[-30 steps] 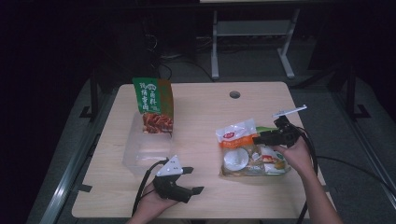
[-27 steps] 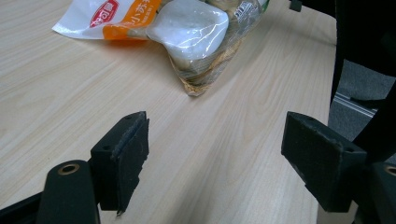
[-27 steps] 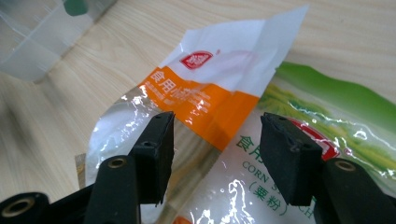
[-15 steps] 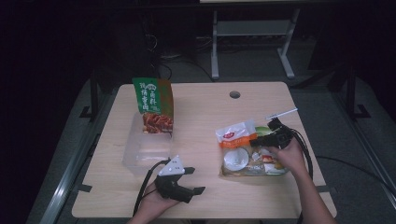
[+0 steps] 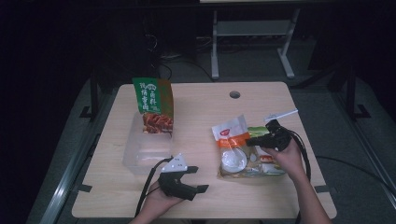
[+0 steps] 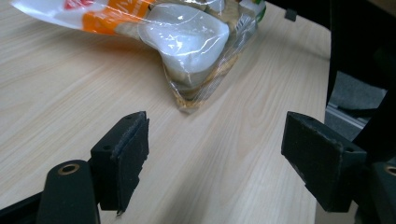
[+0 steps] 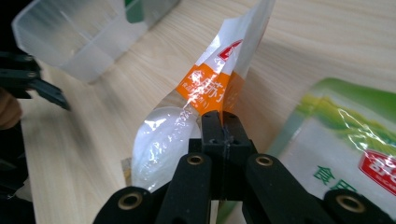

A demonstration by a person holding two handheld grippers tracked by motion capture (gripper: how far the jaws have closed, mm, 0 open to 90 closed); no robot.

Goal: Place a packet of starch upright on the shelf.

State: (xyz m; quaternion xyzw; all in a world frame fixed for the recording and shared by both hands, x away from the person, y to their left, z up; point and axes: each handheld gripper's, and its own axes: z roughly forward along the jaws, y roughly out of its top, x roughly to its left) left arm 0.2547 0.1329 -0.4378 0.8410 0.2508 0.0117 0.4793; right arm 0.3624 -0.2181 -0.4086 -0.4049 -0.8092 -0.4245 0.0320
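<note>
An orange-and-white clear bag point(image 5: 232, 142) with a white lump inside lies at the table's right, its top end raised. My right gripper point(image 7: 222, 116) is shut on that bag point(image 7: 205, 88) at the orange band's edge, and it appears in the high view point(image 5: 254, 139) too. My left gripper point(image 5: 200, 178) rests near the front edge, open and empty. In the left gripper view its pads point(image 6: 123, 158) stand wide apart, with the bag point(image 6: 187, 37) a short way ahead.
A green snack bag point(image 5: 152, 100) stands in a clear plastic tub point(image 5: 144, 151) at the table's left. A green-and-white packet point(image 7: 345, 135) lies under and beside the held bag. The wooden table point(image 5: 210, 107) has a cable hole point(image 5: 234, 94) at the back.
My right gripper has shifted slightly left toward the table's middle, still holding the bag's edge. The left gripper has barely moved.
</note>
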